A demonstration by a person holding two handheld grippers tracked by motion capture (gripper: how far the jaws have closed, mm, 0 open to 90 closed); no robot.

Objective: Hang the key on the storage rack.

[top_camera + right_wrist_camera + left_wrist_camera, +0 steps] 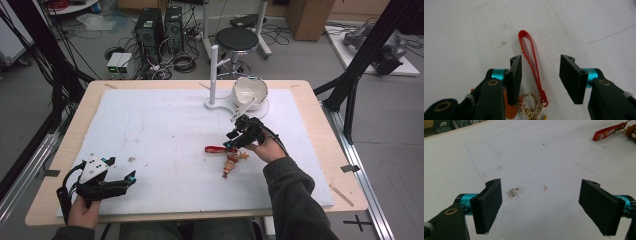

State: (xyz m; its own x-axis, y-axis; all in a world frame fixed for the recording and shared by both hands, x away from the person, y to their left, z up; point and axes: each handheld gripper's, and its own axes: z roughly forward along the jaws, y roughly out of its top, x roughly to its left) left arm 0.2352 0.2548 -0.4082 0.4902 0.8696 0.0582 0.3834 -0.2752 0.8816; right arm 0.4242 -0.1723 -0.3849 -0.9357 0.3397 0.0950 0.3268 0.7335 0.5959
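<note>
The right gripper (540,77) is hovering with jaws spread around the keychain's red strap (531,60) — nothing gripped yet, the keychain (231,159) lying flat on the white mat (150,130) — while the left gripper (112,182) is waiting, jaws wide and empty.

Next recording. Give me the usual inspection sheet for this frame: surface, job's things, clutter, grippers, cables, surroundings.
Surface: white mat on a wooden table, scuffed, with a brown smudge.
Job's things: keychain with red strap, gold ring and small figure, lying flat; white bowl beside a white peg stand at the far edge.
Clutter: wooden stick at the table's right edge.
Grippers: left gripper open over bare mat; right gripper open, its jaws either side of the strap, not closed on it.
Cables: one trails from the left gripper.
Surroundings: stool, computer towers, floor cables, cardboard box.
</note>
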